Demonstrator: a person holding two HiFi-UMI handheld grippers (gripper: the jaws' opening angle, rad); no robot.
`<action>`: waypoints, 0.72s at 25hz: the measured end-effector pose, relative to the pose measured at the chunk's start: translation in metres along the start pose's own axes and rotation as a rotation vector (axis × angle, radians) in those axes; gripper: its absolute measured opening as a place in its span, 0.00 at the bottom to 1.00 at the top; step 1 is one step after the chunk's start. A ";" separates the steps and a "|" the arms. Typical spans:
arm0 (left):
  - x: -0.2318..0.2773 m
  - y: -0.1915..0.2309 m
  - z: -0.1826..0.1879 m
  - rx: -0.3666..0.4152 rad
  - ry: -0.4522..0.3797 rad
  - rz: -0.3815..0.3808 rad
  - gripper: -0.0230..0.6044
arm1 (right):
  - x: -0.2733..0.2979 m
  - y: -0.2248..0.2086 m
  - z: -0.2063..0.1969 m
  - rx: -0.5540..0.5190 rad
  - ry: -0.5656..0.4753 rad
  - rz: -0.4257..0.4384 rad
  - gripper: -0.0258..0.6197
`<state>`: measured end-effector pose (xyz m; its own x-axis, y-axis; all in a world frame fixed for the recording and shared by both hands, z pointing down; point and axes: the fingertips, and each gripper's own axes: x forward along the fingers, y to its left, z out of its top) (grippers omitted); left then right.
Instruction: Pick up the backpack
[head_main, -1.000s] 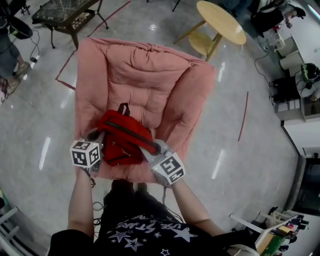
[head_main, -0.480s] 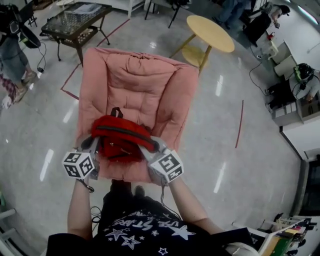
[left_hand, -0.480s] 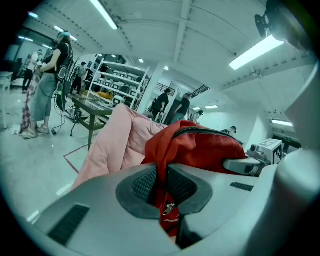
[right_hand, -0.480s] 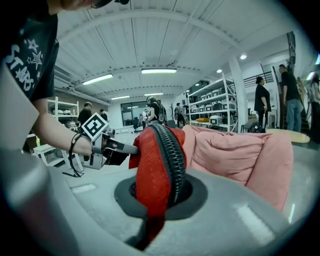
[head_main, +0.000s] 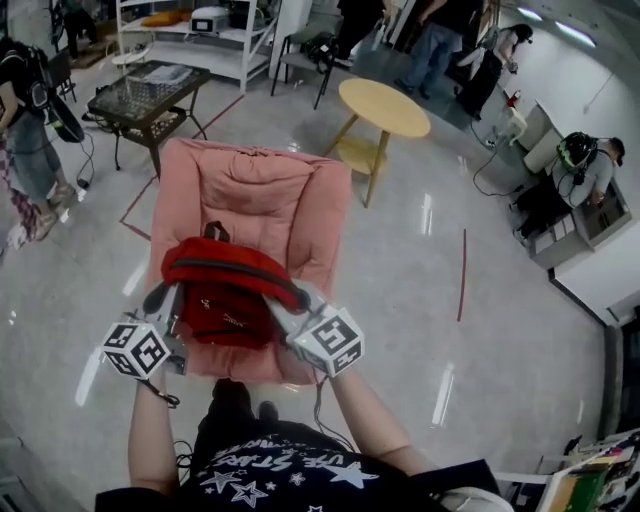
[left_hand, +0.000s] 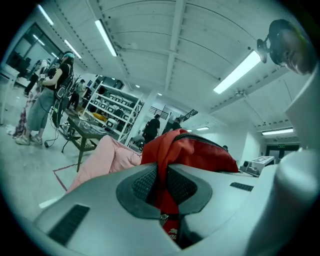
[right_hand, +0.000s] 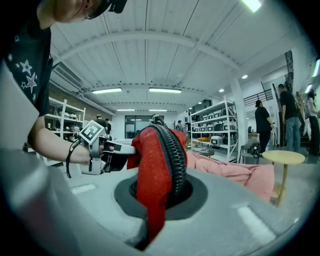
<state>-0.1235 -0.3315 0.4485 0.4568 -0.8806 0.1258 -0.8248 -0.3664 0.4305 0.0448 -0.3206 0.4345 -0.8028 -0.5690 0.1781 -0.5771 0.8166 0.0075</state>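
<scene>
Red backpack (head_main: 225, 290) gripped at both ends.
The left claw (head_main: 168, 303) and right claw (head_main: 290, 303) are each clenched on its red fabric; it hangs between them at lower centre of the head view, over the pink armchair (head_main: 255, 190).

free: bare floor (head_main: 500, 300) right of armchair (head_main: 255, 195) | blocked: armchair ahead, round table (head_main: 384, 107) beyond, dark table (head_main: 150, 92) far-left
</scene>
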 end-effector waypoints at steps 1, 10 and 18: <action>-0.006 -0.008 0.004 -0.001 -0.015 -0.001 0.09 | -0.008 0.005 0.007 -0.002 -0.014 0.006 0.06; -0.049 -0.056 0.009 -0.060 -0.041 -0.035 0.09 | -0.050 0.024 0.028 0.065 -0.053 0.007 0.06; -0.104 -0.083 -0.002 -0.087 -0.023 -0.080 0.09 | -0.080 0.067 0.033 0.087 -0.050 -0.040 0.06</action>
<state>-0.1019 -0.2092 0.4019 0.5119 -0.8564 0.0678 -0.7534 -0.4096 0.5144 0.0659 -0.2236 0.3880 -0.7843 -0.6067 0.1300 -0.6177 0.7830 -0.0726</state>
